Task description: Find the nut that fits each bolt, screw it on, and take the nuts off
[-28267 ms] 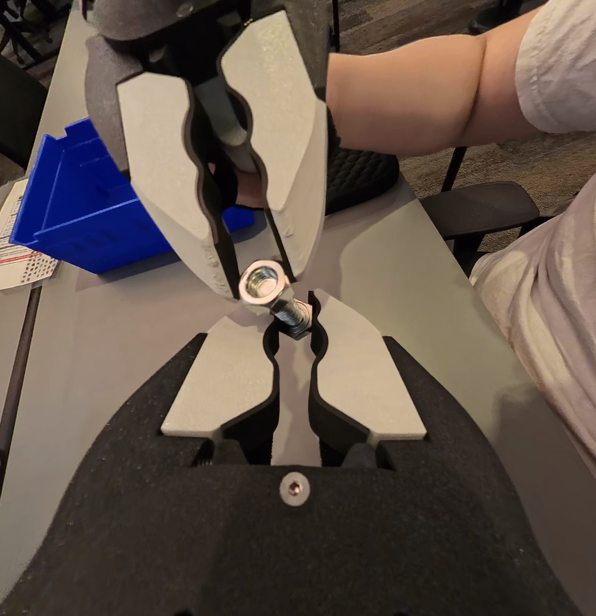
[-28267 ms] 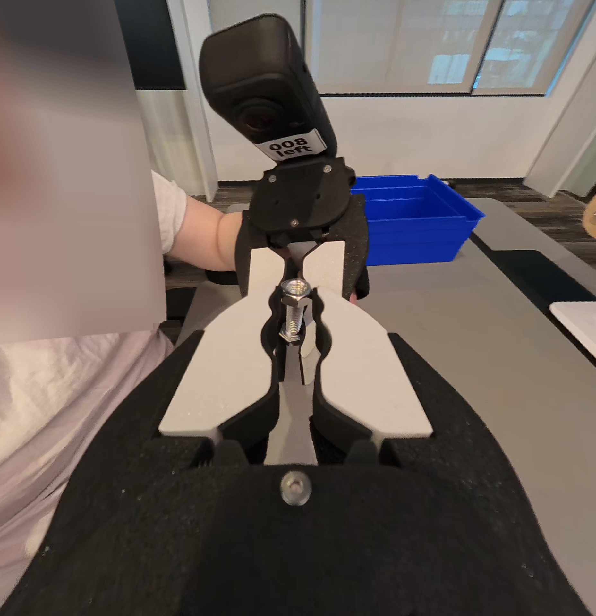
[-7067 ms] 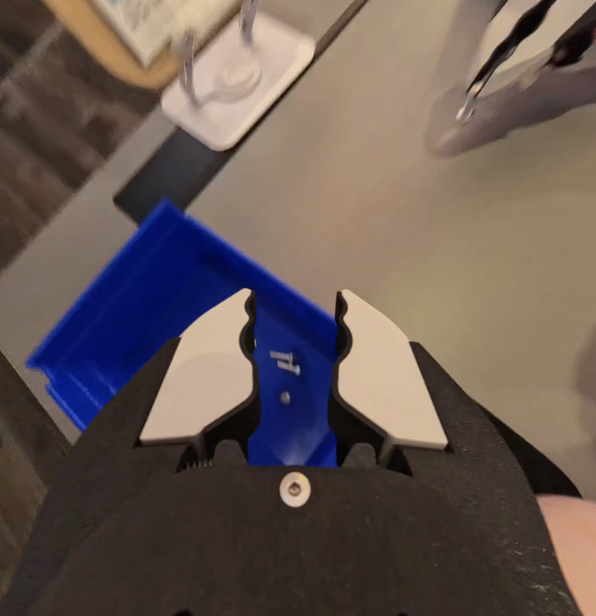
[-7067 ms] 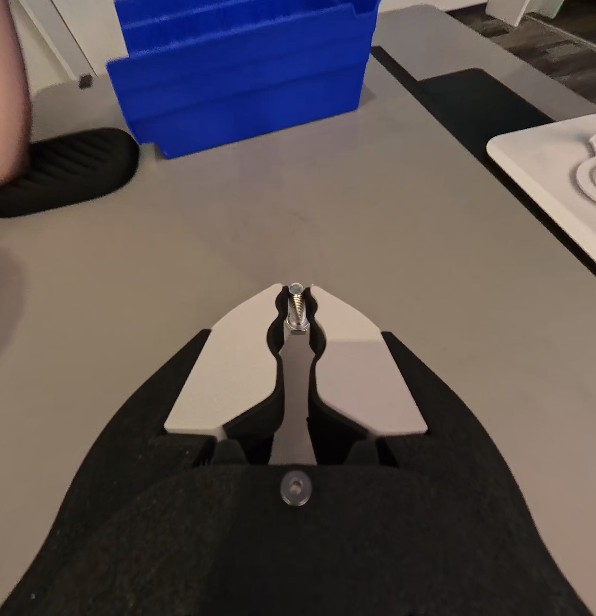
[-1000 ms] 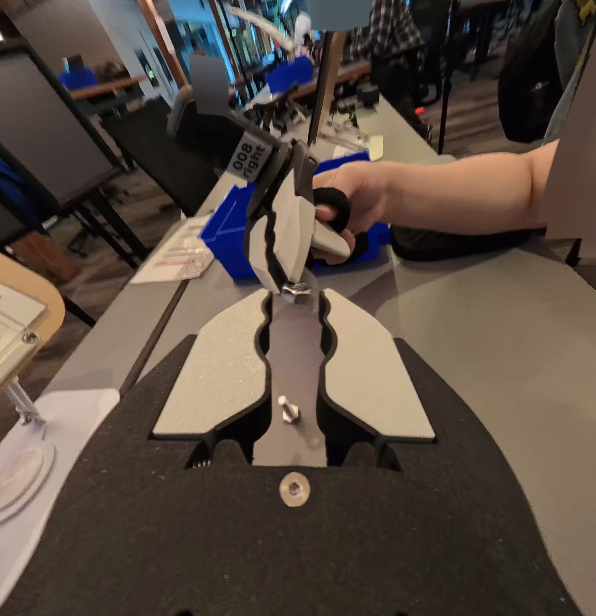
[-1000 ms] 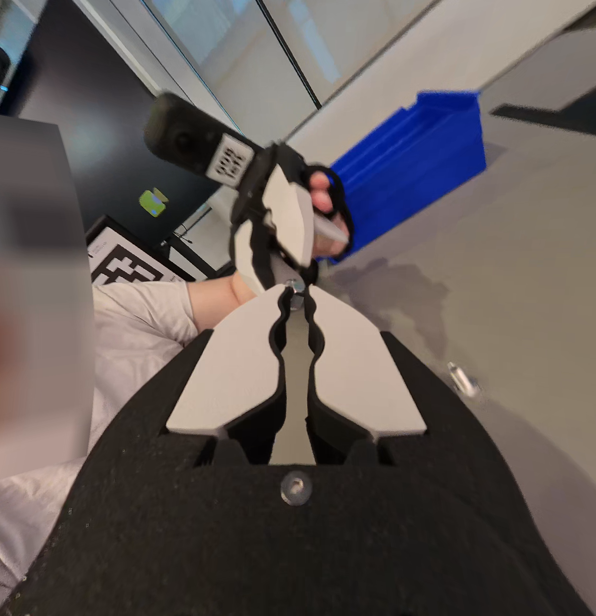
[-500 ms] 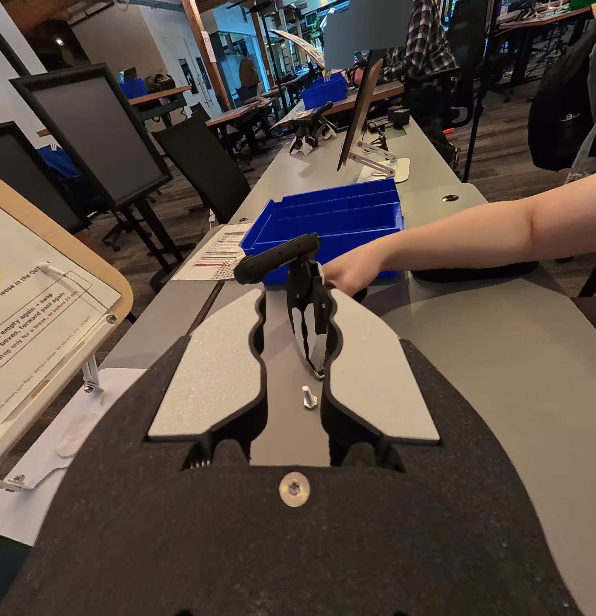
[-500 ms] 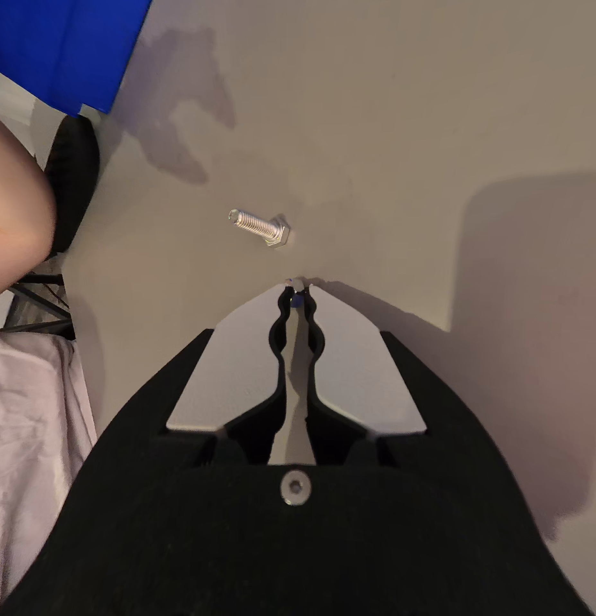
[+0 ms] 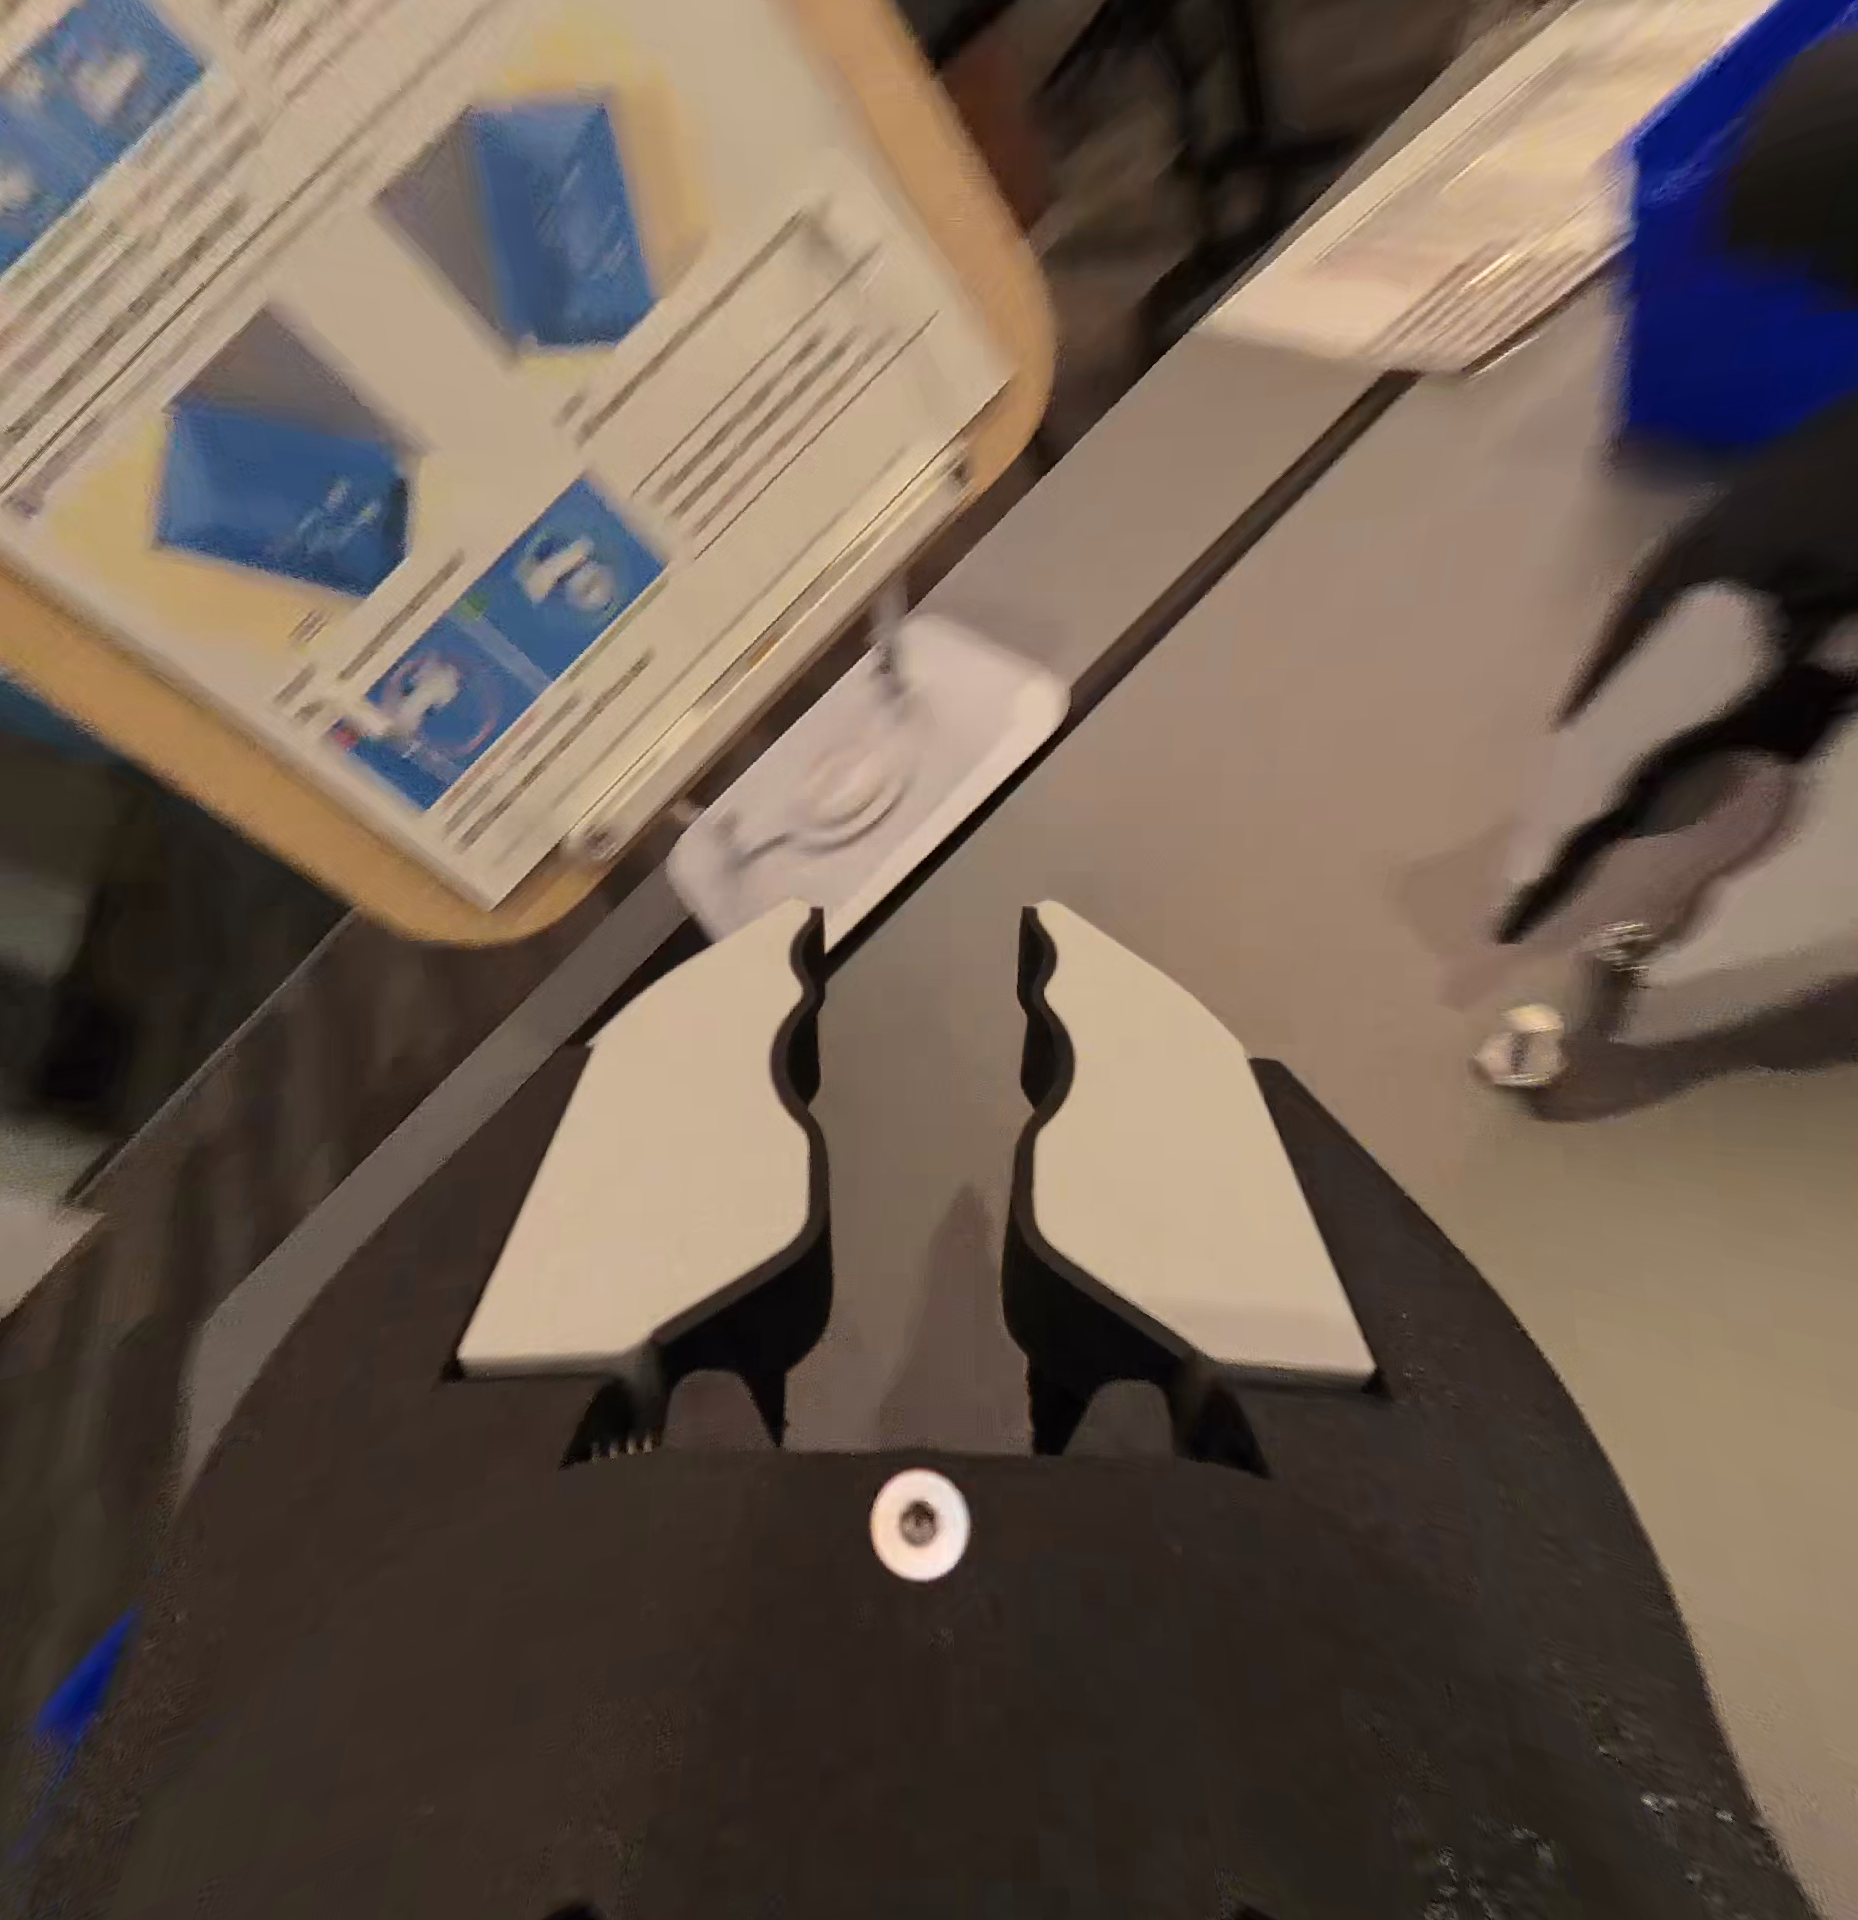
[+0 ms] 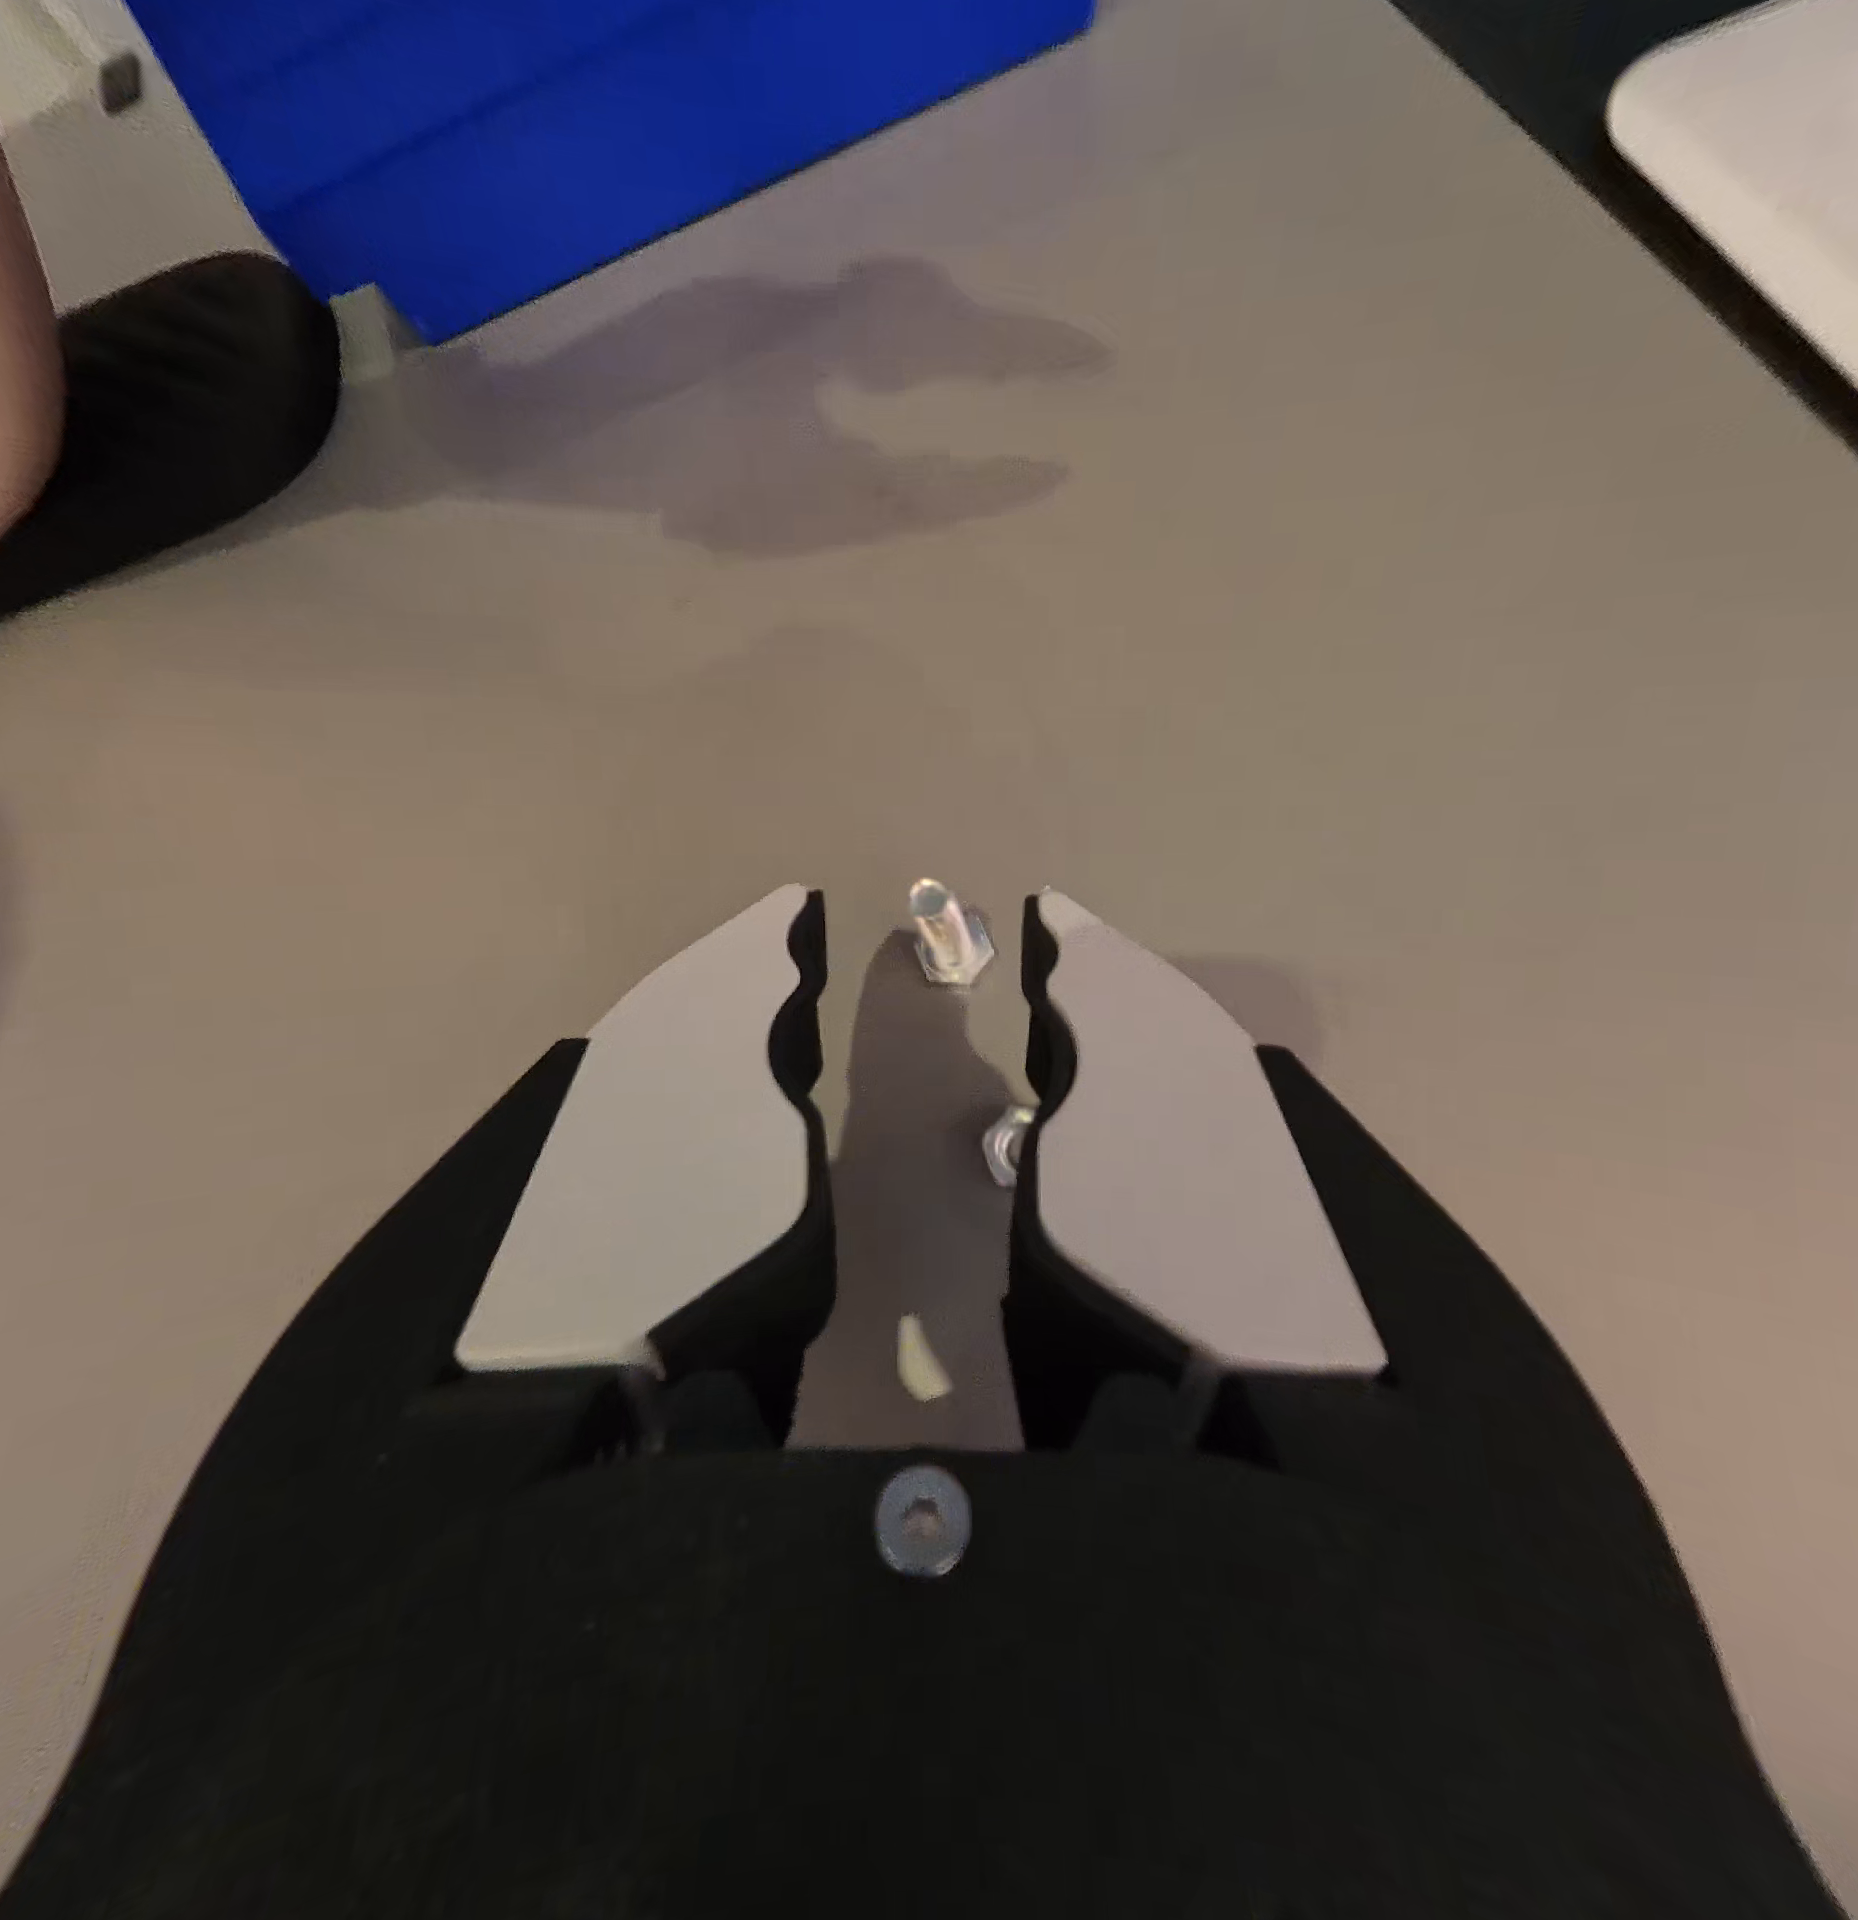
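My right gripper [image 10: 922, 902] is open and empty, low over the grey table [image 10: 1320, 623]. A silver bolt [image 10: 946, 940] lies on the table between its fingertips. A small silver nut [image 10: 1003, 1143] lies farther back in the gap, partly hidden by the right finger [image 10: 1143, 1122]. My left gripper [image 9: 920, 920] is open and empty over the table's left part. The left wrist view is blurred. It shows the right gripper [image 9: 1533, 821] at the right, with two blurred silver pieces [image 9: 1517, 1044] on the table under it.
A blue bin [image 10: 592, 135] stands at the back of the table, with a black armrest [image 10: 146, 416] to its left. A white stand base [image 10: 1777, 177] lies at the right. An instruction board [image 9: 437, 416] on that base [image 9: 904, 769] stands beyond the table's left edge. The tips of one gripper are about 20 cm away from the tips of the other.
My right gripper has opened and let go of the nut, which now lies on the table near the bolt. My left gripper has swung left, toward the instruction board.
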`<control>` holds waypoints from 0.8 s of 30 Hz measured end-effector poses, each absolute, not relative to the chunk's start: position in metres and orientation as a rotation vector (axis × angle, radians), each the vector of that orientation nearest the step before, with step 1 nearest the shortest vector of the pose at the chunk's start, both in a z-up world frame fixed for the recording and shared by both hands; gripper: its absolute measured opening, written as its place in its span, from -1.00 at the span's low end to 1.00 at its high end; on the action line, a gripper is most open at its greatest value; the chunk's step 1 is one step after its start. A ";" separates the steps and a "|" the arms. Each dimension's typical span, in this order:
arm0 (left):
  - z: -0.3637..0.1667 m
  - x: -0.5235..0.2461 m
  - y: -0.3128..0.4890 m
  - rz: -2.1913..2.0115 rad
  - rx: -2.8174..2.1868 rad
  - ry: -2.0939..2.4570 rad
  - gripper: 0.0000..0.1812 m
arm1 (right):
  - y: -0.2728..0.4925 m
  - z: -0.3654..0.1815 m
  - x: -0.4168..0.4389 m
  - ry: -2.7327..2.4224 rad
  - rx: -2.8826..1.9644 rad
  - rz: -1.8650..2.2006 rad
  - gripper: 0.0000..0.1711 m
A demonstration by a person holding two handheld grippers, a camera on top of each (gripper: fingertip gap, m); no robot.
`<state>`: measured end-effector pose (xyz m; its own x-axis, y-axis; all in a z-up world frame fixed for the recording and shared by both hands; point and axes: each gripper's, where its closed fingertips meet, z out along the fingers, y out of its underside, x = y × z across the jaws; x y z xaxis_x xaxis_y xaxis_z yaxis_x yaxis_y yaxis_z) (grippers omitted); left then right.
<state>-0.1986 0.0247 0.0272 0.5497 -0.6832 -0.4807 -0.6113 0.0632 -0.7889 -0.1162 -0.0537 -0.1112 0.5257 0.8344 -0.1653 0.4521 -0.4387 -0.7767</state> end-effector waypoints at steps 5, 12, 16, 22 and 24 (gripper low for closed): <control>0.022 -0.219 0.044 0.246 -1.633 1.024 -0.62 | -0.052 -0.117 -0.128 -1.092 -2.007 0.617 -0.64; 0.009 -0.235 0.055 0.494 -1.666 1.034 -0.63 | -0.053 -0.123 -0.130 -1.092 -2.020 0.637 -0.82; 0.005 -0.236 0.056 0.553 -1.664 1.048 -0.62 | -0.054 -0.122 -0.132 -1.116 -2.005 0.622 -0.92; 0.002 -0.239 0.055 0.559 -1.686 1.058 -0.62 | -0.058 -0.118 -0.135 -1.118 -1.995 0.655 -1.00; 0.004 -0.239 0.055 0.552 -1.685 1.054 -0.62 | -0.058 -0.119 -0.135 -1.125 -1.998 0.647 -1.00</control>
